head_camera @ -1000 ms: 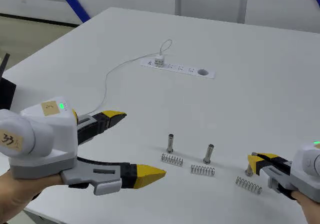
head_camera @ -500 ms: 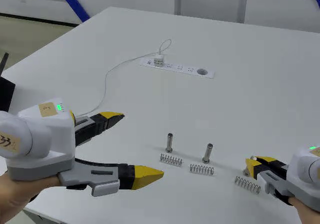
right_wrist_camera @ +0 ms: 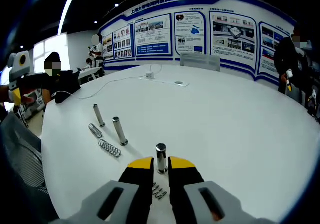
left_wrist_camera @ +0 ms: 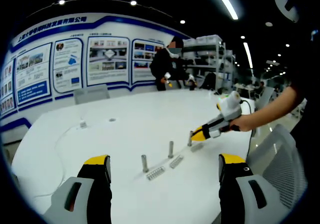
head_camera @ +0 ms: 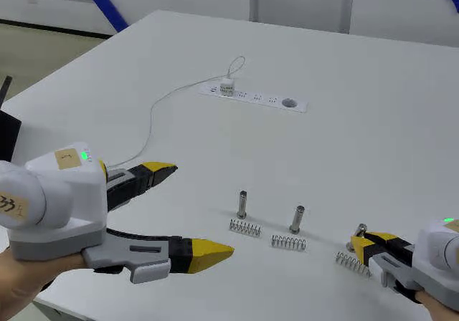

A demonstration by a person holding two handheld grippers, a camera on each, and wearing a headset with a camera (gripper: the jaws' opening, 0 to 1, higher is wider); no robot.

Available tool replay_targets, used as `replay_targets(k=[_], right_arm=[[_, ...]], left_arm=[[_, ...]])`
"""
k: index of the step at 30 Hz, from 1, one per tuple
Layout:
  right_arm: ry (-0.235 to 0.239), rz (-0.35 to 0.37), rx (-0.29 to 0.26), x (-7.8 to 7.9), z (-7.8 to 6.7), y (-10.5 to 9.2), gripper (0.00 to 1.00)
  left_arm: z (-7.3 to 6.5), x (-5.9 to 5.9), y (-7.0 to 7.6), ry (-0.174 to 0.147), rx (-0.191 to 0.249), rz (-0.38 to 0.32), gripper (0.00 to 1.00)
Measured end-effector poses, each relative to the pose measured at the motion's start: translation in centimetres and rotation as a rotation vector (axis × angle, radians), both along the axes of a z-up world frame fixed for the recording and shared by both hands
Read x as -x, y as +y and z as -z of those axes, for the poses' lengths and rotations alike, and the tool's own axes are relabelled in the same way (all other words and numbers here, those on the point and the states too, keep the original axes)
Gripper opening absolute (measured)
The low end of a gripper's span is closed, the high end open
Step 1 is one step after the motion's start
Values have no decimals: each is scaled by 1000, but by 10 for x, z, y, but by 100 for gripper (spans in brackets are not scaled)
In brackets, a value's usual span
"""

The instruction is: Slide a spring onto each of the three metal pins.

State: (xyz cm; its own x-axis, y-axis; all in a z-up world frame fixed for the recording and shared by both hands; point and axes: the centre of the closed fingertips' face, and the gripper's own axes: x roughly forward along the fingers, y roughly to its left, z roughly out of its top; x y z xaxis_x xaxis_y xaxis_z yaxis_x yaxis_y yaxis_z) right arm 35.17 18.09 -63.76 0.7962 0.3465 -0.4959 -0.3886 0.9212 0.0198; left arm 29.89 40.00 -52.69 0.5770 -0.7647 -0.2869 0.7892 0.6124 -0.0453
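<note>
Three short metal pins stand in a row on the white table: left pin (head_camera: 242, 204), middle pin (head_camera: 297, 219), right pin (head_camera: 357, 233). A spring lies in front of each: left spring (head_camera: 245, 227), middle spring (head_camera: 289, 243), right spring (head_camera: 350, 261). My right gripper (head_camera: 366, 243) sits low at the right pin. In the right gripper view its jaws (right_wrist_camera: 161, 165) stand a narrow gap apart, with the pin (right_wrist_camera: 161, 157) at the tips and the spring (right_wrist_camera: 159, 191) on the table between them. My left gripper (head_camera: 188, 208) hovers wide open, left of the row, holding nothing.
A white power strip (head_camera: 254, 98) with a plugged charger and a cable (head_camera: 153, 117) lies farther back on the table. A grey chair (head_camera: 301, 2) stands at the far edge. The table's near edge runs just under the left gripper. People stand in the background of the gripper views.
My right gripper has drifted down and toward me, so the right pin now shows fully beyond its tips. The left gripper has barely moved. Pins and springs lie as before.
</note>
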Motion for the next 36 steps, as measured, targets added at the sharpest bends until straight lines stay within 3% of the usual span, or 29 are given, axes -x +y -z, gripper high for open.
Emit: replay_targets(k=[5, 12, 16, 22, 36], right_arm=[[-7, -18, -18, 1, -4, -3, 16], [0, -109, -29, 6, -2, -9, 20], [-28, -203, 38, 12, -1, -8, 20], [11, -307, 27, 25, 8, 3, 21], [88, -396, 51, 31, 30, 8, 23]], left_arm=[[-1, -2, -1, 0, 3, 0, 91], [3, -2, 1, 10, 5, -3, 91], [8, -3, 1, 24, 0, -4, 90], [6, -6, -4, 28, 23, -2, 90], [15, -6, -4, 54, 12, 3, 90]])
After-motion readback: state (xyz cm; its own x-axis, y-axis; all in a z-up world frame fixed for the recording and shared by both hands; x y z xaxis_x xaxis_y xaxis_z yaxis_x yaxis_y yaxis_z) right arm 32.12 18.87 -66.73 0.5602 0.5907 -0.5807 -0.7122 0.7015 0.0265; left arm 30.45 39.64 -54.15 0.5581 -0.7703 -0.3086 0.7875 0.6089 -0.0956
